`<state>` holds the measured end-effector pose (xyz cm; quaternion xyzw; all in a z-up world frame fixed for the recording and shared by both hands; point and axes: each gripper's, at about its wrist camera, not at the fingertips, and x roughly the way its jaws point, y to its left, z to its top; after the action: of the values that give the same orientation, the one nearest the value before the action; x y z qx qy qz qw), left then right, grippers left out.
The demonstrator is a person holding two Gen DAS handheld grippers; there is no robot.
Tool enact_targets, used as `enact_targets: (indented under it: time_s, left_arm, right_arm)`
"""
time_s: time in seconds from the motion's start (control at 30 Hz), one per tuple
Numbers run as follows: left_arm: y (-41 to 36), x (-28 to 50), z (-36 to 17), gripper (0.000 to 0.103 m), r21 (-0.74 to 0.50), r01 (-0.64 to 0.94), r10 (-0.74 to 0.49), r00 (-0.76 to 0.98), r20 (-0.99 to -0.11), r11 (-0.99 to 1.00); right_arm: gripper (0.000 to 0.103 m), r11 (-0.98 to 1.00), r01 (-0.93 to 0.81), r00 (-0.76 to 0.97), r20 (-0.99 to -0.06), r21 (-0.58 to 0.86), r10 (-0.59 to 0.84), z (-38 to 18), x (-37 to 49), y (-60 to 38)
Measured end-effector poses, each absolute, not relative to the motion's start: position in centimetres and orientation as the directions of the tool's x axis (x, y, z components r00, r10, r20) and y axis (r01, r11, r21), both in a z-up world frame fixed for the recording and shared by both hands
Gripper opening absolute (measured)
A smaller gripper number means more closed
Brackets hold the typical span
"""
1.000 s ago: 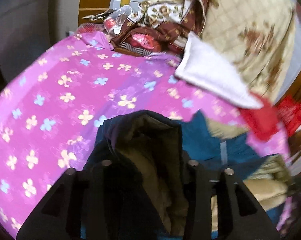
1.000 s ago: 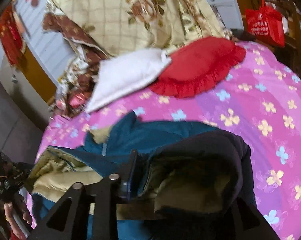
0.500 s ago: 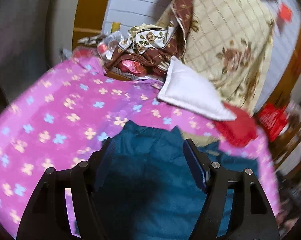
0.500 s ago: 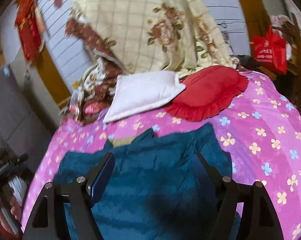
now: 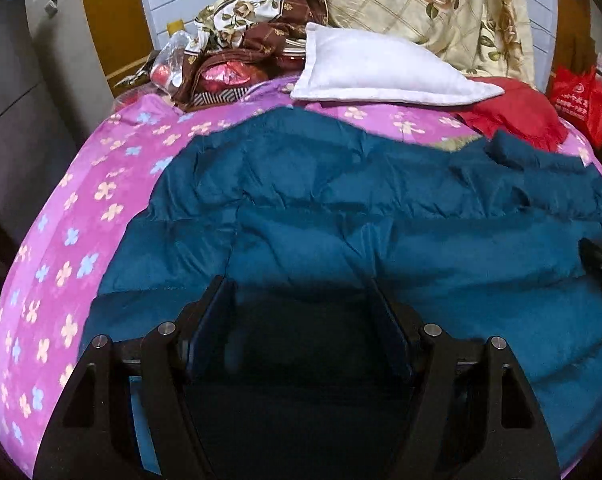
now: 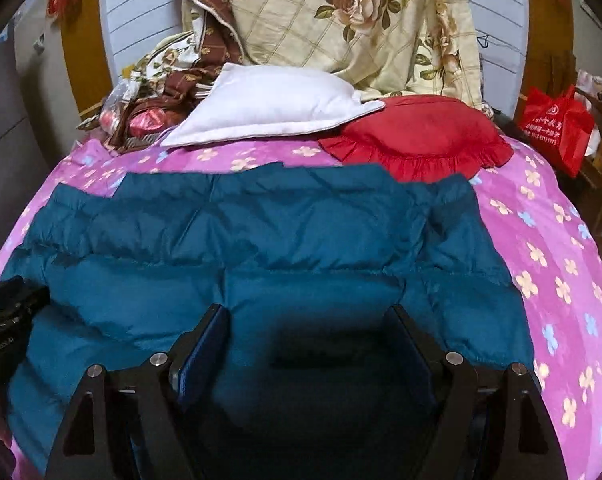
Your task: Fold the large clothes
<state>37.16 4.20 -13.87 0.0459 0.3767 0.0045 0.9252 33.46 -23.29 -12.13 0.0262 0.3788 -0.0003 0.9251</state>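
Observation:
A large teal quilted jacket point(image 5: 341, 208) lies spread out flat on the pink flowered bedspread point(image 5: 81, 220); it also shows in the right wrist view point(image 6: 261, 240). My left gripper point(image 5: 301, 292) is open and empty, hovering just above the jacket's near part. My right gripper point(image 6: 309, 316) is open and empty too, over the jacket's near right part. The other gripper's body shows at the edge of each view, the right one point(image 5: 601, 260) and the left one point(image 6: 9, 316).
A white pillow point(image 6: 277, 108) and a red frilled cushion point(image 6: 417, 136) lie at the head of the bed, just beyond the jacket. A floral quilt point(image 6: 341, 20) and a heap of clutter point(image 5: 229, 60) stand behind. A red bag point(image 6: 557, 128) sits at the right.
A second ago both grippers were shut on bunched jacket fabric. They let go, opened and pulled back, and the jacket now lies spread flat across the bed.

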Motion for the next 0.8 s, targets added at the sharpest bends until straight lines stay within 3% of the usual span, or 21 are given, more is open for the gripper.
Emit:
enact_targets:
  time_s: [0.47,0.63,0.8]
  left_arm:
    - [3.7,45.3,-15.0,0.080,0.039,-0.021,0.042,0.708,-0.705,0.999]
    - [5.3,42.3,-13.0,0.079,0.017,-0.014,0.022,0.710,-0.704,1.000]
    - [10.4,36.8,-10.9,0.079,-0.044,-0.041,0.001,0.740,-0.673,0.998]
  right_arm:
    - [0.086,0.993,0.091,0.683,-0.730,0.071,-0.010,-14.9,42.9,-24.5]
    - [0.086,0.995,0.103,0.671,-0.739,0.004,-0.066,-13.6,41.2,-24.1]
    - [0.086,0.996,0.032,0.719,-0.694,0.084,0.036,-10.5,33.6,-25.5]
